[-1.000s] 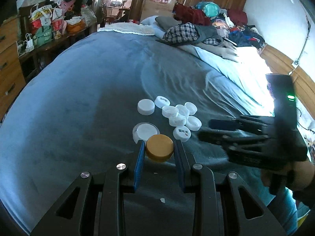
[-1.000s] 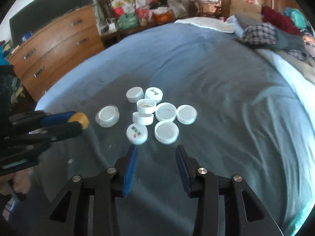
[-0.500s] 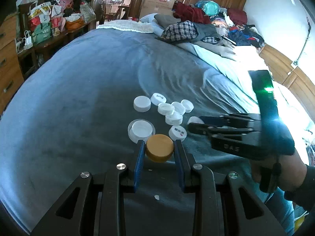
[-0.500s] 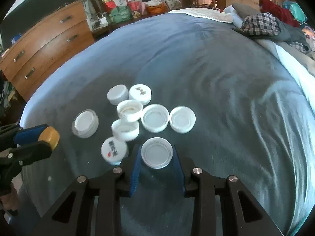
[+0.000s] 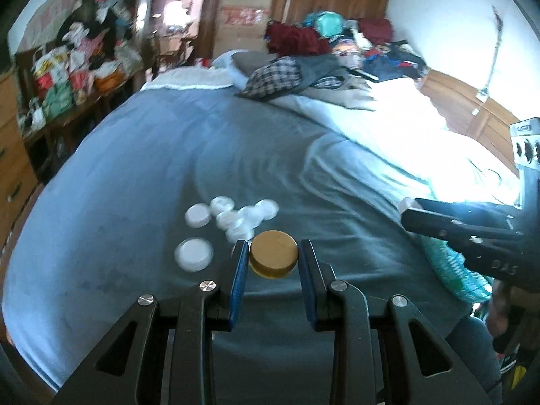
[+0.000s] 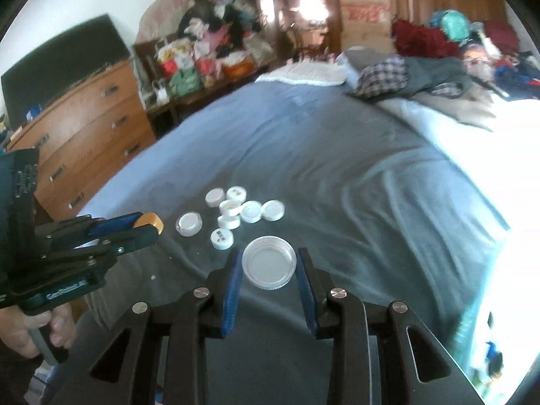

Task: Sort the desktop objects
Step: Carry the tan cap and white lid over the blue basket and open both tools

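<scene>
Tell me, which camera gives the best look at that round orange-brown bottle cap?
The left wrist view. There the round orange-brown bottle cap sits front and centre, its whole top showing, pinched between the blue pads of the left hand-held gripper. The right wrist view shows only a small orange sliver of the cap at the far left, mostly hidden by that gripper's fingers.

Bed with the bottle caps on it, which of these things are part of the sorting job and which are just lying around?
Part of the job:
- round amber cap, held in the left gripper
- white ribbed plastic cap, held in the right gripper
- cluster of small white caps on the blue-grey bedspread

Just lying about:
- plaid clothing pile
- wooden dresser
- cardboard box
</scene>
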A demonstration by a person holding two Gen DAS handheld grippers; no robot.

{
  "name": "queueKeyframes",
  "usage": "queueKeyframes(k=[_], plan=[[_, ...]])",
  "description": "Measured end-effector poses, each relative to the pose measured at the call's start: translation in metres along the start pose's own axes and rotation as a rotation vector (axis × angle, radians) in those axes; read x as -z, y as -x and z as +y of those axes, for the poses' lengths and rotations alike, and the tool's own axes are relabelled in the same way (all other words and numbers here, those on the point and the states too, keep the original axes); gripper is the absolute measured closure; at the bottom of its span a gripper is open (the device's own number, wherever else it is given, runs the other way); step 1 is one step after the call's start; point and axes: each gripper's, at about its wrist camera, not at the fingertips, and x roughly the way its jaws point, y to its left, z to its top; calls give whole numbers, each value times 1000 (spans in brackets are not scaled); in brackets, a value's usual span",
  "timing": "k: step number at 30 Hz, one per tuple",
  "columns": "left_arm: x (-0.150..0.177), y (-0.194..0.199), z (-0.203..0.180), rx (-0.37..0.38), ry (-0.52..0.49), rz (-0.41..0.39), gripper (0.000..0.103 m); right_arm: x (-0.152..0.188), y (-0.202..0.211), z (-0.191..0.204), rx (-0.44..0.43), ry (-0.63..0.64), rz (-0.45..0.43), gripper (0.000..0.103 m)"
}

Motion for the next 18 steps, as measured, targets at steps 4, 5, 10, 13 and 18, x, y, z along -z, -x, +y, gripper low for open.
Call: queueKeyframes(k=[4,5,10,13,18], plan=[[-14,5,-34,37,-49,-26,78,2,42,-18,51,-26,-51,69],[-17,6,-43,48,-62,-33,78,3,52,-22,66,-31,-64,69],[-33,10,-90,98,-124,-57,78,9,95,-47,137,-66,-116,69],[-43,11,-117,129,-164,-70,78,14,116,-63,171,-93,-139,69],[-57,9,-164,177,-233,-83,78,20,149,-88,220,-143,-180,68]])
